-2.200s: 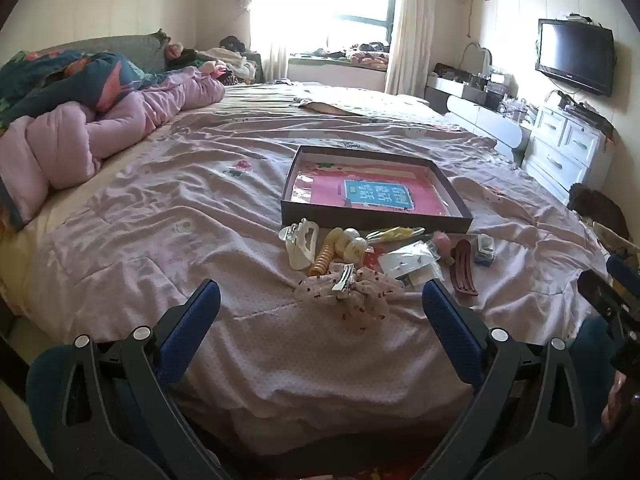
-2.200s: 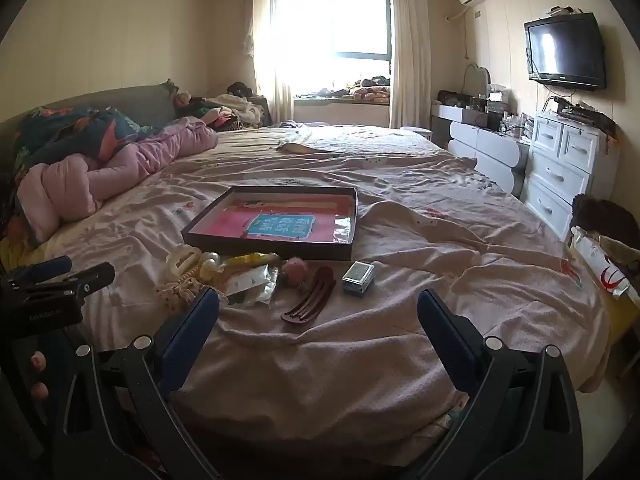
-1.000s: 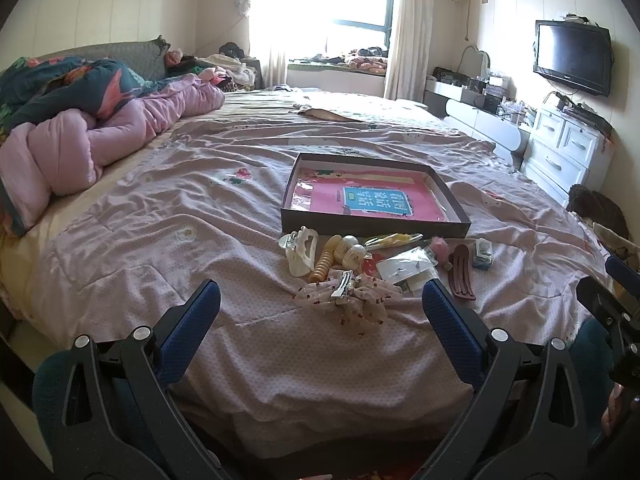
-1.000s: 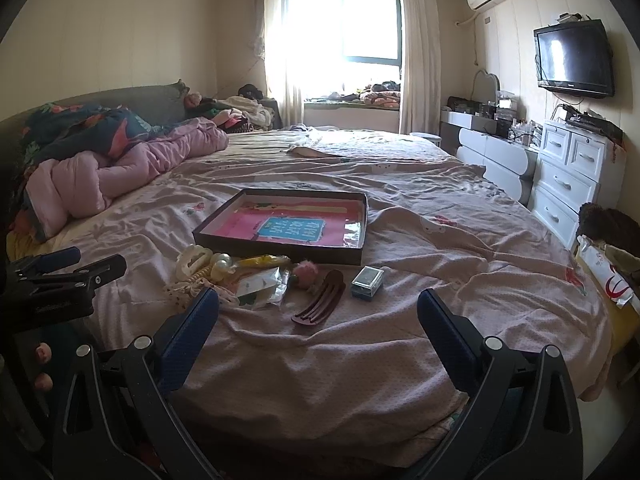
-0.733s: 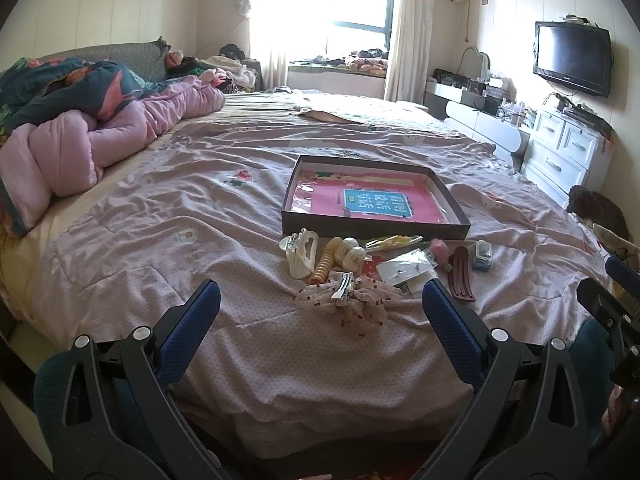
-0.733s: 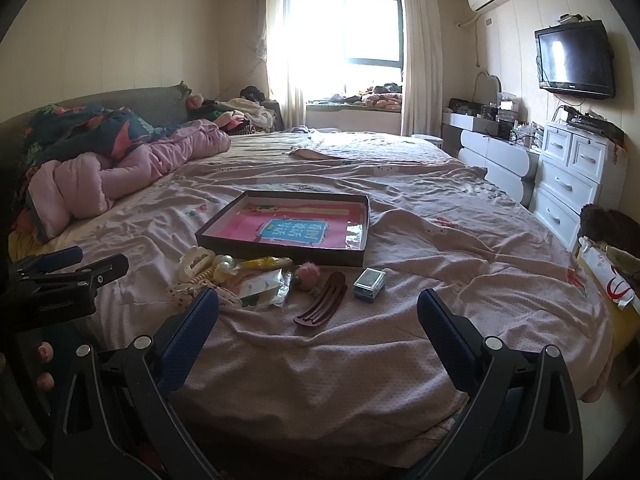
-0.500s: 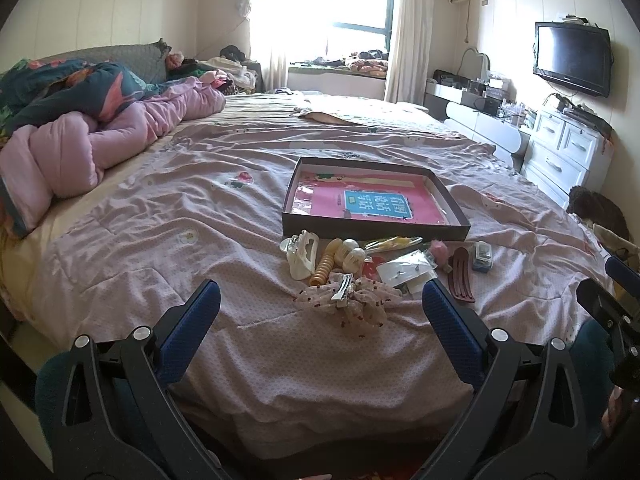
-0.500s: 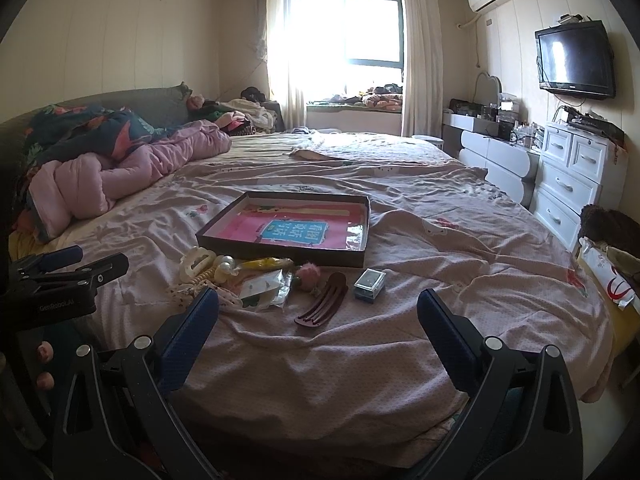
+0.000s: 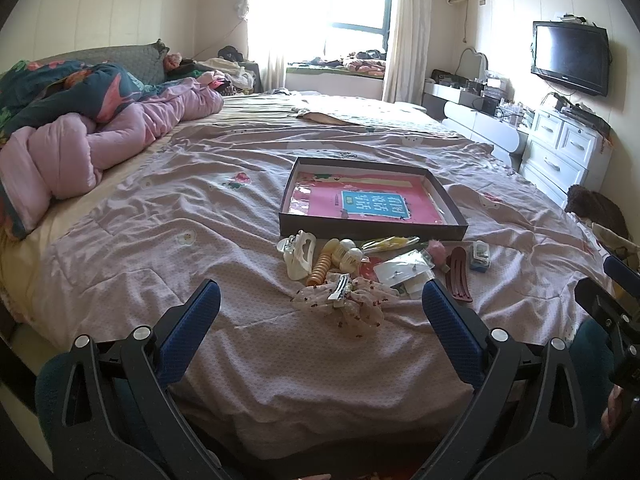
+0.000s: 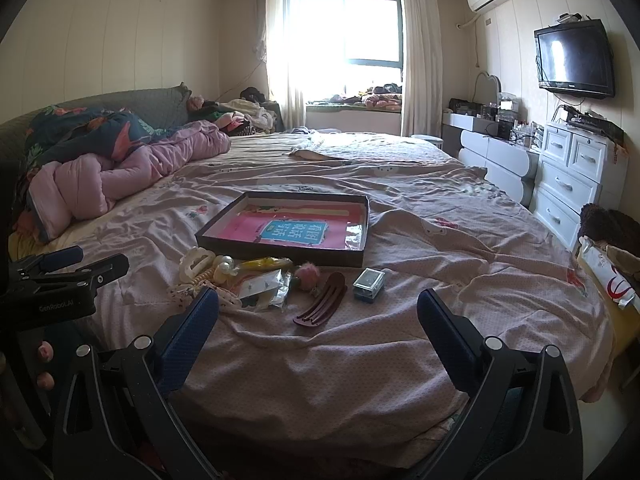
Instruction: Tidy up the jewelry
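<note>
You held the left gripper over the near edge of the bed, its blue fingers spread wide apart and clamped on nothing, and the right gripper hung the same way further along that edge, jaws wide and empty. Just beyond your left fingers lay a gauzy spotted hair bow with a metal clip on it, nearest of a small heap of accessories on the pink quilt. Behind it sat a cream claw clip, an orange spiral hair tie and some pale round beads, all close together. A yellow clip lay touching or just beside the near wall of the box. To the right of the bow lay a clear packet, a pink pompom, a dark red hair comb and a small clear case, the case set a little apart from the rest. Behind the heap, toward the middle of the bed, stood a shallow dark box, open, with a pink sheet bearing a blue label flat on its floor. A rumpled pink and floral duvet was bunched along the left edge of the bed. White drawers stood past the right edge, with a television on the wall above them.
</note>
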